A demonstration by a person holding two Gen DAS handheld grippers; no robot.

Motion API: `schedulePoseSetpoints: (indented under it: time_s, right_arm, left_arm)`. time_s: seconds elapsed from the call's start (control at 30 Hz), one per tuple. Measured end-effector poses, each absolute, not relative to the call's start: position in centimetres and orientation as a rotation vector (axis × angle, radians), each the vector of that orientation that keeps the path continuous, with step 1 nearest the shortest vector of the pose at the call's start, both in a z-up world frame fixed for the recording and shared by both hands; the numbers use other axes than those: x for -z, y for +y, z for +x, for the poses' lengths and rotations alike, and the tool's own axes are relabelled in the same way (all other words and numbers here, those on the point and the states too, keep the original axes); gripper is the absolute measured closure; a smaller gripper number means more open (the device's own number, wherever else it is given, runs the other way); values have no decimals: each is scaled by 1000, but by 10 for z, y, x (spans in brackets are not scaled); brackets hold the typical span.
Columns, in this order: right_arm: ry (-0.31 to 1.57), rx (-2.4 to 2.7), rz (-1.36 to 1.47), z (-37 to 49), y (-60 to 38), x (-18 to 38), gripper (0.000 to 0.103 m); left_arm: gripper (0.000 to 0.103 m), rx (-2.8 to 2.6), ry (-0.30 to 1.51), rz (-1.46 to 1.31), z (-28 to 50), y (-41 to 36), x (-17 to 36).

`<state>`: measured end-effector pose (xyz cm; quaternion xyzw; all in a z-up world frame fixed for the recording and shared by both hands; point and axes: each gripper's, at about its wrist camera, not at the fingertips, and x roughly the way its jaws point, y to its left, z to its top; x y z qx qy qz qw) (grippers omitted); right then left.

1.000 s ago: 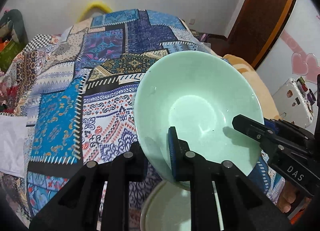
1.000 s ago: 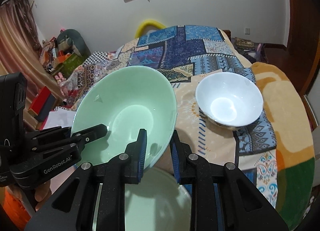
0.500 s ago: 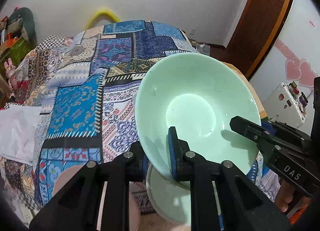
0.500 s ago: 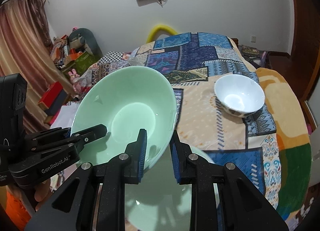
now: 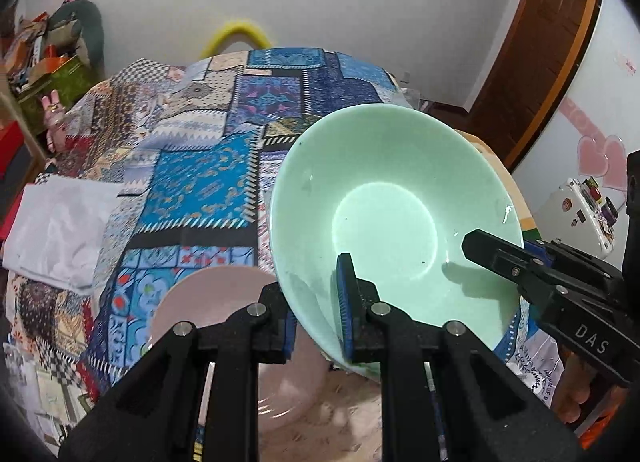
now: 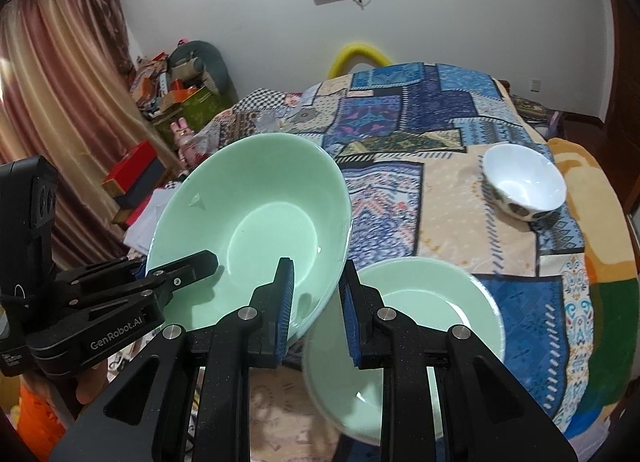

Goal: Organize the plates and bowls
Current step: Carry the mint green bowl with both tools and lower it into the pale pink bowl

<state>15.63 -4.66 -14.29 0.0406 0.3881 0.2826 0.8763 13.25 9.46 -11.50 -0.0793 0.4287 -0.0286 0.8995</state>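
Together, both hand-held grippers (left, right) seemingly pinch the glossy round green bowl's thin rim.

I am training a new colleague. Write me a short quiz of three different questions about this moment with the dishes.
1. True or false: both the left hand-held gripper and the right hand-held gripper grip the rim of the green bowl.
2. Which dish lies just below the right hand-held gripper, beside the raised bowl?
A. a green plate
B. a red cup
C. a glass jar
3. Fill in: the small bowl that stands alone on the patterned bedspread is ____ inside.

Key:
1. True; each has one finger inside the bowl and one outside.
2. A
3. white
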Motion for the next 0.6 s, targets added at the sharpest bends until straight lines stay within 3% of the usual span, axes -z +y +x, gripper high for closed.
schedulePoseSetpoints:
  time_s: [0.6]
  right_arm:
    - [902, -706, 45, 138, 23, 176, 82]
  left_arm:
    - [86, -74, 929, -211, 86, 165, 144]
